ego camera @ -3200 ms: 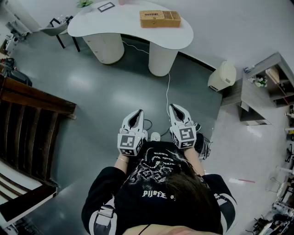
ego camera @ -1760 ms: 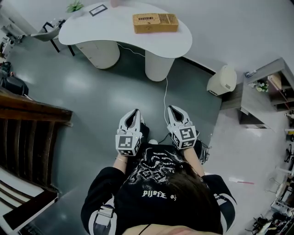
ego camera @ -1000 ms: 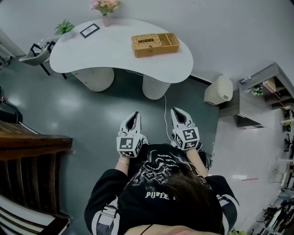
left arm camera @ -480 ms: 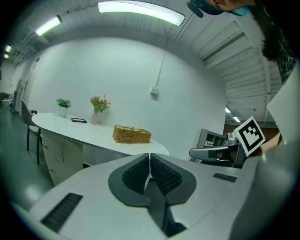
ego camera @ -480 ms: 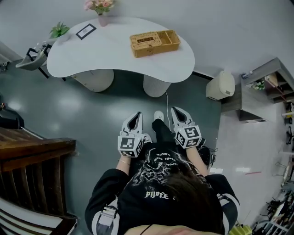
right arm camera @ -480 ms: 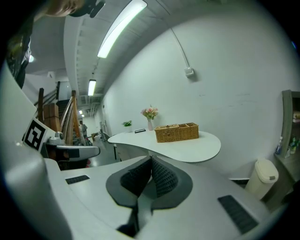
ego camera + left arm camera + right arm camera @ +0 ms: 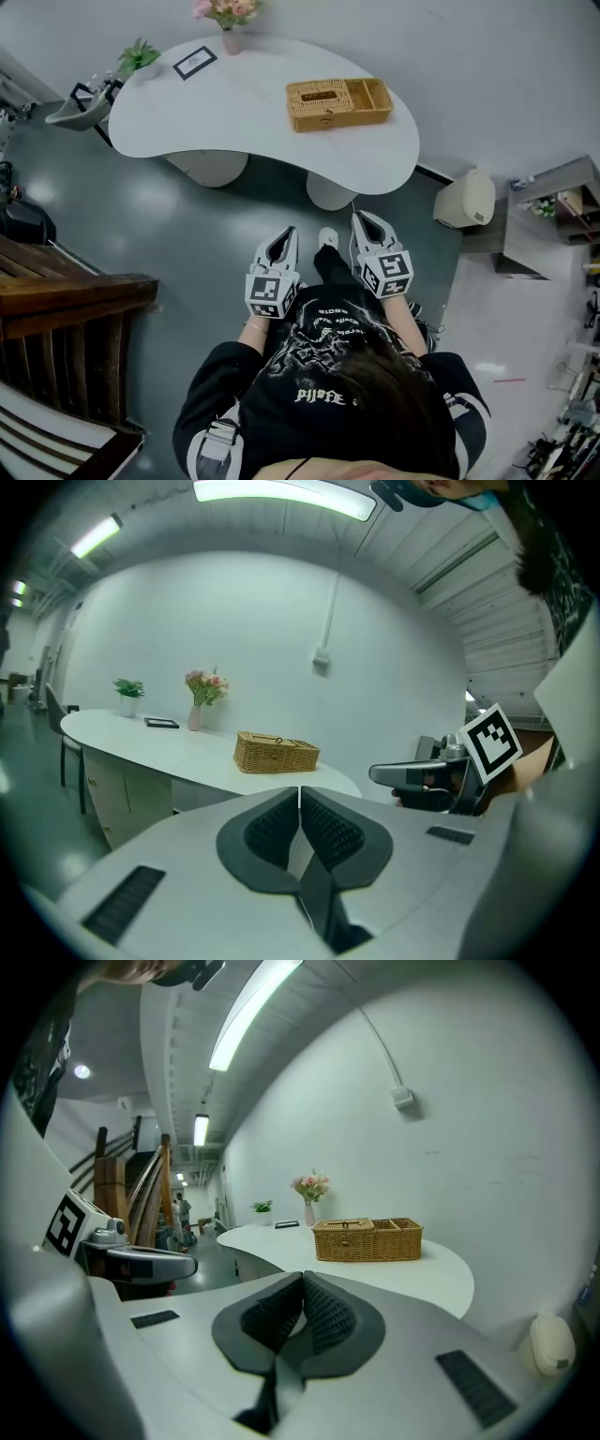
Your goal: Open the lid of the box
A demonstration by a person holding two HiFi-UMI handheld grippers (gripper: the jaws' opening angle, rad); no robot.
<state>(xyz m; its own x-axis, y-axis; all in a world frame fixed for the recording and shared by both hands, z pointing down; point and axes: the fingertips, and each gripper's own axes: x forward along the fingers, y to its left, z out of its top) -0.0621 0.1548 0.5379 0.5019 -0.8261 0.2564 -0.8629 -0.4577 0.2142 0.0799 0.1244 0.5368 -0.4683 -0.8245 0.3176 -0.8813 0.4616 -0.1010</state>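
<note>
A woven wicker box (image 7: 337,103) stands on the white curved table (image 7: 234,103), its lid down over the left half and an open compartment at the right. The same box (image 7: 276,753) shows in the left gripper view, and the box (image 7: 367,1238) shows again in the right gripper view. Both grippers are held low in front of the person, well short of the table. My left gripper (image 7: 284,236) is shut with nothing in it, jaws touching at the left gripper's tips (image 7: 299,794). My right gripper (image 7: 363,221) is likewise shut and empty, seen closed at the right gripper's tips (image 7: 303,1281).
A vase of pink flowers (image 7: 226,17), a small potted plant (image 7: 138,56) and a framed card (image 7: 195,61) sit at the table's far left. A wooden stair frame (image 7: 66,309) stands at the left, a white bin (image 7: 466,199) and shelves (image 7: 562,202) at the right.
The person has walked closer to the table over the frames; the table and box now sit nearer and more central. Both grippers stay shut, held in front of the body.
</note>
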